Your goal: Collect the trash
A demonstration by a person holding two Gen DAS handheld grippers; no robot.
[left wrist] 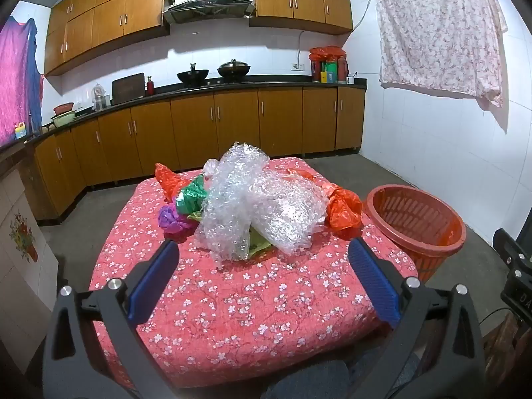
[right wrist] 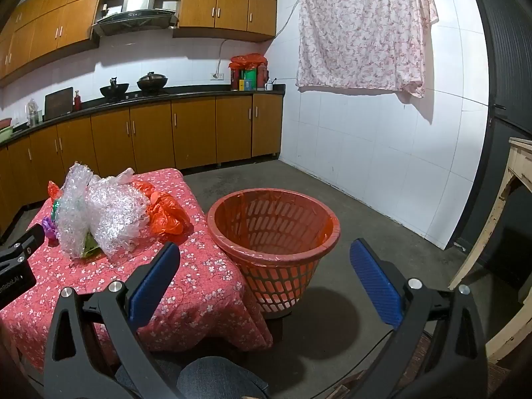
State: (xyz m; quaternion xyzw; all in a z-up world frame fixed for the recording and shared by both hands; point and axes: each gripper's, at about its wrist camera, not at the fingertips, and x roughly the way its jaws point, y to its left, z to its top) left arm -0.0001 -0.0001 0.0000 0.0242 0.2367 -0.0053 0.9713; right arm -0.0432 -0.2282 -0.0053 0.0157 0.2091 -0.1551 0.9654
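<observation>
A heap of trash lies on a low table with a red flowered cloth (left wrist: 232,299): crumpled clear bubble wrap (left wrist: 256,206), red plastic bags (left wrist: 342,209), a green bag (left wrist: 191,196) and a purple bag (left wrist: 169,219). The heap also shows in the right wrist view (right wrist: 106,212). A red slotted basket (left wrist: 415,226) stands on the floor right of the table and is empty (right wrist: 276,232). My left gripper (left wrist: 262,249) is open and empty, short of the bubble wrap. My right gripper (right wrist: 262,252) is open and empty, in front of the basket.
Wooden kitchen cabinets (left wrist: 232,123) and a dark counter with woks (left wrist: 212,74) run along the far wall. A flowered sheet (right wrist: 362,30) hangs on the white right wall. A pale wooden table leg (right wrist: 492,226) stands at the right. The concrete floor (right wrist: 365,219) surrounds the basket.
</observation>
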